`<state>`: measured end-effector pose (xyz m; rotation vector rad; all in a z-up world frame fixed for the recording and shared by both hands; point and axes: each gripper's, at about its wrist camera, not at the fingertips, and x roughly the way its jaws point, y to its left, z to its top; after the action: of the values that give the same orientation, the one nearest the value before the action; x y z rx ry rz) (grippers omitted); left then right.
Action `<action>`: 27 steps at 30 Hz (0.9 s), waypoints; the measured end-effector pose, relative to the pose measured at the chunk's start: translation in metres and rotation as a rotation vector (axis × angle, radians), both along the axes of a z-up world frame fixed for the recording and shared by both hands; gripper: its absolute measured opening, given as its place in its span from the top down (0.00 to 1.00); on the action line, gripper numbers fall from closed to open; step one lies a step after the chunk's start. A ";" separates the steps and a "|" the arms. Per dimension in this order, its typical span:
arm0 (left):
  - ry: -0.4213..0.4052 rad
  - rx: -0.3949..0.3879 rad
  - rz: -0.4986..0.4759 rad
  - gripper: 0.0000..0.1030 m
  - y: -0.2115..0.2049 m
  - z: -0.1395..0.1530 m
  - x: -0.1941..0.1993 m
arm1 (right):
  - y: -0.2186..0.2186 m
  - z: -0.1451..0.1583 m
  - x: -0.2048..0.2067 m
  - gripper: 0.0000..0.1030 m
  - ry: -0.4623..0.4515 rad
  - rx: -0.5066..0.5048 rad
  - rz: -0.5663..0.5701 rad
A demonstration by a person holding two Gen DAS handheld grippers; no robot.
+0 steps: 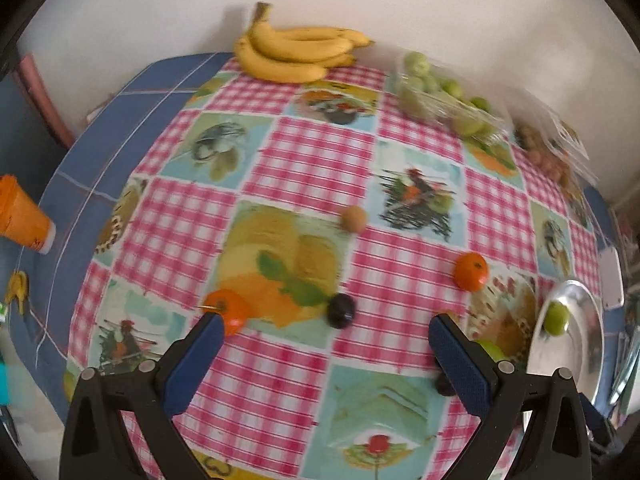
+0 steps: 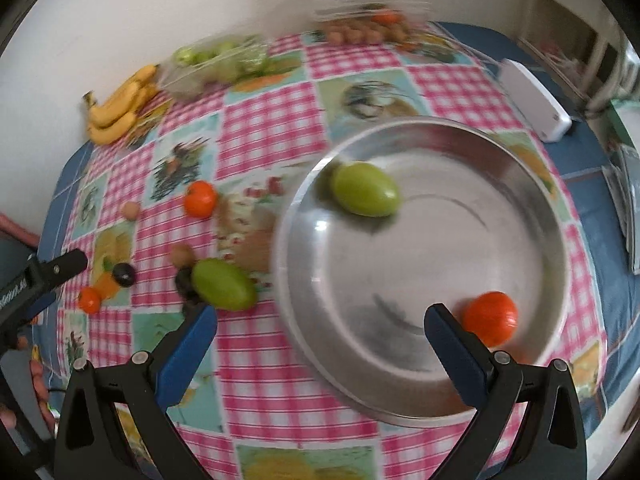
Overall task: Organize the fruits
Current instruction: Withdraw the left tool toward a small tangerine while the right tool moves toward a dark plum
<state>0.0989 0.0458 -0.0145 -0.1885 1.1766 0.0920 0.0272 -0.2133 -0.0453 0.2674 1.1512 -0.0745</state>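
Nearest, the right gripper (image 2: 320, 322) hangs with jaws spread and empty over the near rim of the metal plate (image 2: 532, 280), which holds an orange fruit (image 2: 491, 317) near-right and a green fruit (image 2: 366, 189) far-left. The left gripper (image 1: 326, 330) is likewise released, above the checked tablecloth (image 1: 308, 168). Loose fruit lies left of the plate: another green one (image 2: 224, 284), dark plums (image 2: 123, 274), small oranges (image 2: 200, 199). They look light, smooth, apt to roll and bruise; I would pinch across the middle. Farther off, bananas (image 1: 296, 50) and blurred clear boxes (image 1: 448, 96) hide their contents.
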 end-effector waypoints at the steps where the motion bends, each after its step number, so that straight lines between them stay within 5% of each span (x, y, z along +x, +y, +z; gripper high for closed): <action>1: 0.000 -0.006 0.008 0.00 0.005 0.000 0.000 | 0.006 0.001 0.002 0.00 -0.008 0.005 0.012; 27: 0.043 -0.059 0.172 0.00 0.092 -0.027 0.006 | 0.127 -0.011 0.041 0.00 -0.026 0.040 0.228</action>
<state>0.1044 0.1375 -0.0418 -0.3414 1.2054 0.2136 0.0683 -0.0862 -0.0567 0.1703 1.1511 0.1521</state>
